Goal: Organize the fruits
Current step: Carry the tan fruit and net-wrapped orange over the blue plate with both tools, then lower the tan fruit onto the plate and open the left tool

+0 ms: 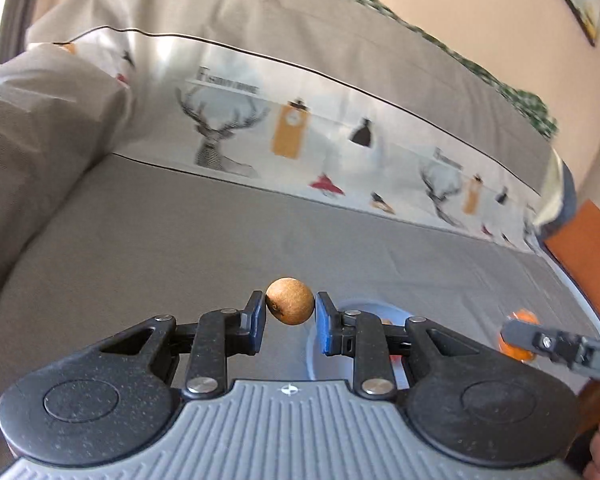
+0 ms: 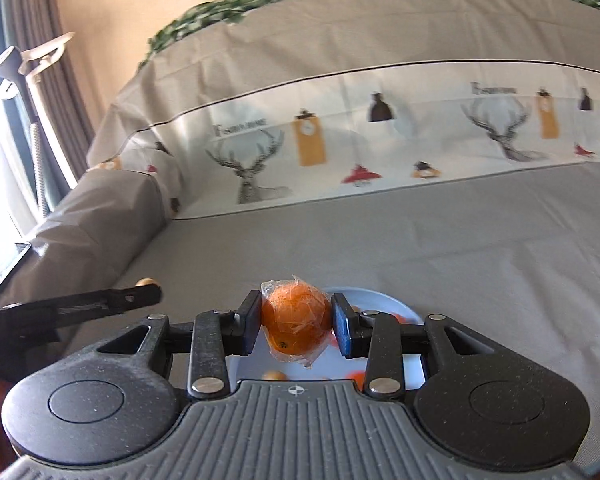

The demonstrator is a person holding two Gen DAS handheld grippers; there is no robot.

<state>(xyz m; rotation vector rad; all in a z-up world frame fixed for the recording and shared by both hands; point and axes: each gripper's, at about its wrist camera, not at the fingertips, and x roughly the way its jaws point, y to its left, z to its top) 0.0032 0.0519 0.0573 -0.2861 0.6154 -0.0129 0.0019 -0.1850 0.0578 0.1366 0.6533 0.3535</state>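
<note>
Left gripper (image 1: 290, 307): clamped on a small brown round fruit (image 1: 290, 301), which sits between the two pads at their tips, held clear above the grey sheet (image 1: 160, 240).
Right gripper (image 2: 296, 322): clamped on an orange (image 2: 295, 326) wrapped in clear film; the film sticks out above and below the pads.
Plate (image 2: 384, 298): pale blue, lying on the grey sheet directly beneath and beyond the right gripper's fingers; in the left wrist view it lies just to the right of the left gripper.
Plate contents: blurred orange and red fruit pieces, partly hidden behind the fingers; kind cannot be told.
Spacing: the two grippers are side by side, apart, each visible at the edge of the other's view.
Backdrop: a printed sheet with deer heads (image 1: 220, 132) draped behind; a curtain (image 2: 40, 40) at the left.
</note>
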